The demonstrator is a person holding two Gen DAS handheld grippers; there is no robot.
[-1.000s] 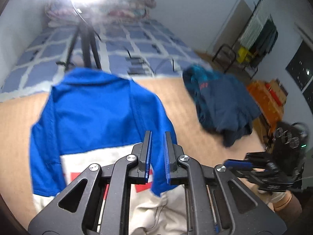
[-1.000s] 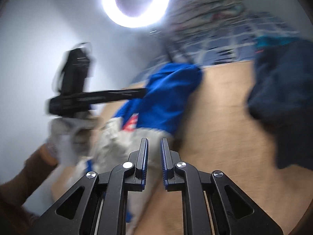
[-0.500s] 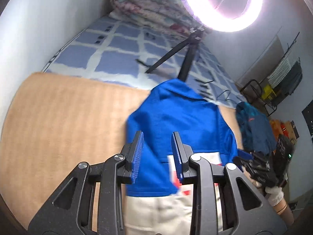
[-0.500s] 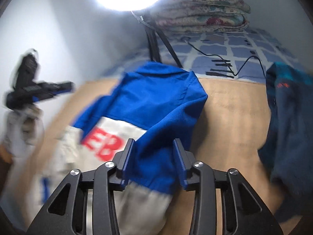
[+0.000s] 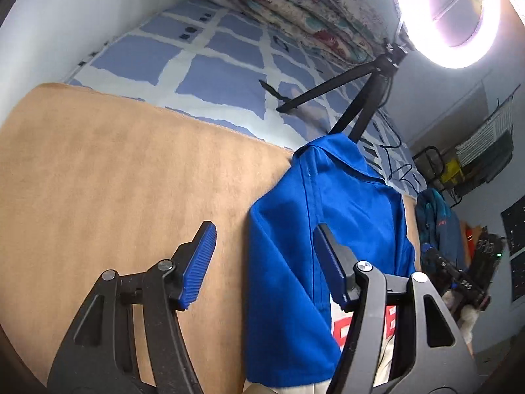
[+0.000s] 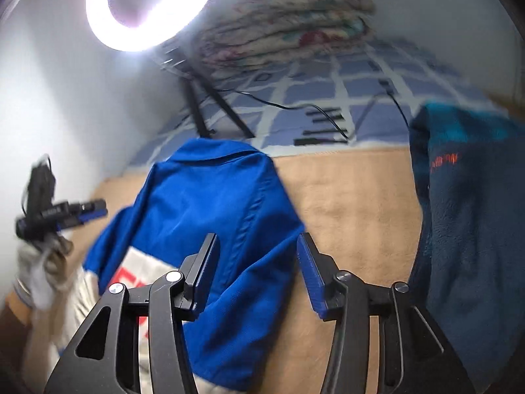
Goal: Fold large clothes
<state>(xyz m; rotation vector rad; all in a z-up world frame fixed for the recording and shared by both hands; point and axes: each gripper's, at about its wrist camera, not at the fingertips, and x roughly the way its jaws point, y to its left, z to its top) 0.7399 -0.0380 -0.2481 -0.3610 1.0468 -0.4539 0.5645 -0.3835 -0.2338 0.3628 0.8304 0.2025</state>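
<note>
The right tool (image 6: 257, 271) hangs with its jaws apart, having just been opening, over the folded sleeve edge of a blue and white jacket (image 6: 210, 197) lying on the tan mat (image 6: 354, 203). A dark navy garment (image 6: 472, 223) lies at the mat's right edge. The left tool (image 6: 95, 208) hovers near its left edge.

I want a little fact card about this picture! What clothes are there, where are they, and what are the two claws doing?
Being folded: blue and white jacket, lying flat on the tan blanket
Waiting: dark blue jacket, bunched up at the blanket's right side
Left claw: open, jaws just been opening, nothing pinched, at the jacket's left edge
Right claw: open, jaws just been opening, nothing pinched, over the jacket's right sleeve
Behind: checked bed sheet, folded quilts, ring light on a tripod
</note>
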